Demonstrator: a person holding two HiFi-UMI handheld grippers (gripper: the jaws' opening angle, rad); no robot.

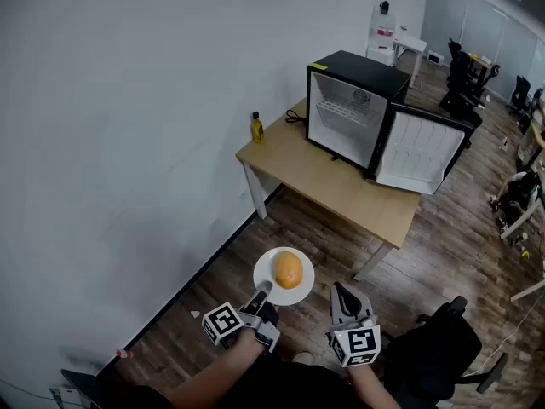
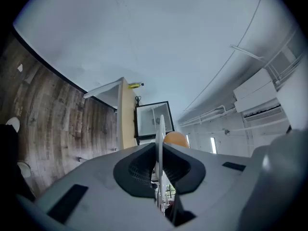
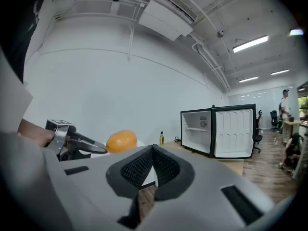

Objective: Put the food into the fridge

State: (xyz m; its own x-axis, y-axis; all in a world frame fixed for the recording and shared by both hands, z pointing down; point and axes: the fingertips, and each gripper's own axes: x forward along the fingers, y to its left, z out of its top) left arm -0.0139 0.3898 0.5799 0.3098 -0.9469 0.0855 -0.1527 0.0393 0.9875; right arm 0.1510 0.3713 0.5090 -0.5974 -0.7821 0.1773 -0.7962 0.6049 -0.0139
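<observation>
A round orange food (image 1: 289, 270) lies on a white plate (image 1: 299, 294) held above the wooden floor. My left gripper (image 1: 262, 290) is shut on the plate's near rim. In the left gripper view the plate (image 2: 159, 129) stands edge-on between the pads, with the food (image 2: 176, 138) just beyond. My right gripper (image 1: 341, 292) hovers beside the plate, shut and empty; its view shows its closed jaws (image 3: 153, 154) and the food (image 3: 121, 141) at the left. The black mini fridge (image 1: 353, 71) stands on a wooden table (image 1: 341, 190), its door (image 1: 421, 152) swung open.
A yellow bottle (image 1: 256, 128) stands on the table's left end by the white wall. A black office chair (image 1: 443, 339) is close on my right. Desks, chairs and a person fill the far right of the room. A water bottle (image 1: 383, 28) stands behind the fridge.
</observation>
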